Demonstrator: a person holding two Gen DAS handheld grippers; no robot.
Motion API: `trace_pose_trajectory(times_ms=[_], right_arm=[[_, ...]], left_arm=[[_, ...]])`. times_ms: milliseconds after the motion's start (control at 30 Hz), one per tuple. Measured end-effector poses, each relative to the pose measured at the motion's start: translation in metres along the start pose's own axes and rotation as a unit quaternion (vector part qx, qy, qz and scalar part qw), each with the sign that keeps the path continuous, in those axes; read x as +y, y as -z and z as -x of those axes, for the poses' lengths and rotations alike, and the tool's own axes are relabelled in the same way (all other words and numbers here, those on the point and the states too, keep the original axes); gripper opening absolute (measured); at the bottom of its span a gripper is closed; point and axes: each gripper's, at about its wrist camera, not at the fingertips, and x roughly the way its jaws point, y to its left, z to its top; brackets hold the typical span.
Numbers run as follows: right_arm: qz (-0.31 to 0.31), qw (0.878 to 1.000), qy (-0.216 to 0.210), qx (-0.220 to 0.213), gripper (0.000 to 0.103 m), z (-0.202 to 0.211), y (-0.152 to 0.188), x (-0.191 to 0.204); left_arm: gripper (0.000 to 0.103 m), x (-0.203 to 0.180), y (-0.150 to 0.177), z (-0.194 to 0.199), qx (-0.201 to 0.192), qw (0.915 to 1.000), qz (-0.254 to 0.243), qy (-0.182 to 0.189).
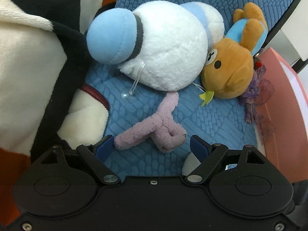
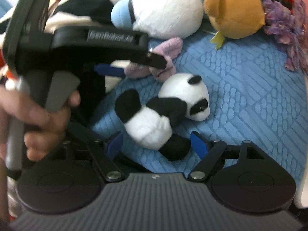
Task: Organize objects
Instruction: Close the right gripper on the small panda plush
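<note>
A small lilac plush [image 1: 154,129] lies on the blue textured cushion [image 1: 211,127], between the open fingers of my left gripper [image 1: 152,146]; it also shows in the right wrist view [image 2: 167,50]. A small panda plush [image 2: 163,113] lies on its side on the cushion [image 2: 250,96]. My right gripper [image 2: 156,144] is open with the panda's legs between its blue fingers. The left gripper's body [image 2: 77,48], held by a hand, fills the left of the right wrist view.
A white plush with a light-blue hat [image 1: 163,46], a brown bear plush [image 1: 231,65], a purple fluffy item [image 1: 252,96] and a large black-and-white plush [image 1: 34,73] lie along the back and left. A pink box [image 1: 284,115] stands at the right.
</note>
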Motion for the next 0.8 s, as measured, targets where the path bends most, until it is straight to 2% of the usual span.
trace_pose_trajectory(times_ms=[100,167,233,367,600,700,767,800], right_arm=[[0.034,0.999,0.009,-0.010,0.080,-0.002,0.002,0.006],[0.052,0.998,0.020,-0.020,0.076,-0.003,0.003,0.009],[0.070,0.997,0.027,-0.026,0.065,-0.003,0.004,0.012],[0.087,0.995,0.029,-0.037,0.055,0.002,0.008,0.016],[0.092,0.994,0.047,-0.044,0.054,0.020,0.014,0.006],[0.090,0.993,0.064,-0.049,0.054,0.031,0.014,-0.006],[0.090,0.992,0.078,-0.050,0.054,0.039,0.016,-0.015],[0.091,0.991,0.085,-0.049,0.054,0.042,0.016,-0.019]], left_arm=[[0.084,-0.002,-0.001,-0.005,0.004,1.0000,-0.005,-0.007],[0.084,-0.005,0.000,-0.006,0.002,0.9998,-0.013,-0.014],[0.084,-0.008,0.000,-0.007,0.000,0.9995,-0.023,-0.024],[0.080,-0.013,0.001,-0.012,0.000,0.9986,-0.035,-0.040],[0.077,-0.025,0.009,-0.011,-0.021,0.9966,-0.045,-0.066],[0.075,-0.030,0.014,-0.006,-0.029,0.9973,-0.033,-0.059],[0.063,-0.033,0.018,-0.005,-0.030,0.9978,-0.020,-0.056],[0.063,-0.034,0.021,-0.005,-0.028,0.9980,-0.010,-0.055]])
